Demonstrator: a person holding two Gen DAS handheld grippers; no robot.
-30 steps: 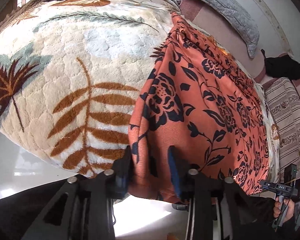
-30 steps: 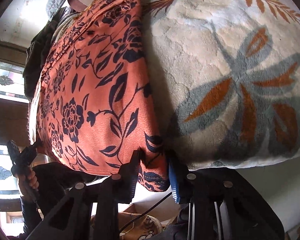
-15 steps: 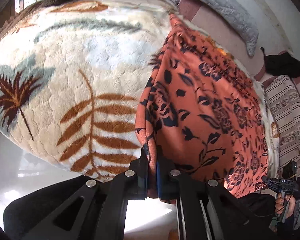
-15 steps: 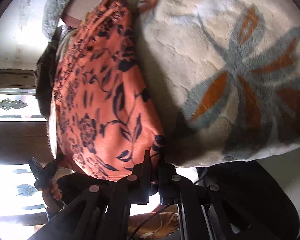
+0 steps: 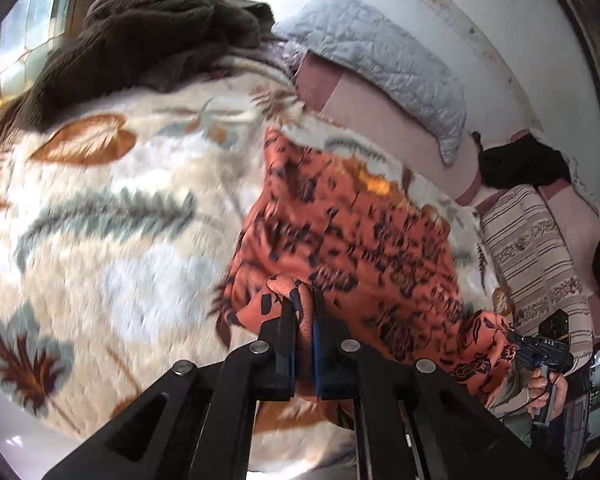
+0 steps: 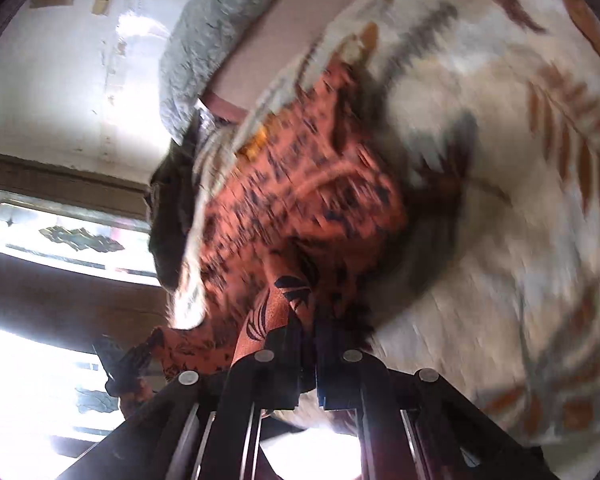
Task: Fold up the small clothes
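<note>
An orange cloth with black flowers [image 5: 352,216] lies on a cream leaf-patterned blanket [image 5: 100,200]. My left gripper [image 5: 305,308] is shut on the cloth's near left corner and holds it lifted over the cloth. My right gripper [image 6: 307,320] is shut on the near right corner of the same cloth [image 6: 300,200], also lifted. The right gripper also shows in the left wrist view [image 5: 540,350], and the left gripper in the right wrist view [image 6: 114,360], each with cloth hanging from it. Both views are blurred by motion.
A dark brown garment [image 5: 140,40] is heaped at the far left of the bed. A grey quilted pillow [image 5: 380,60] leans on the pink headboard [image 5: 380,120]. A striped cloth [image 5: 532,264] and a black garment [image 5: 520,160] lie to the right.
Both grippers closed on the cloth's near corners, then lifted them and carried them forward over the cloth, so the near edge has left the bed's front edge.
</note>
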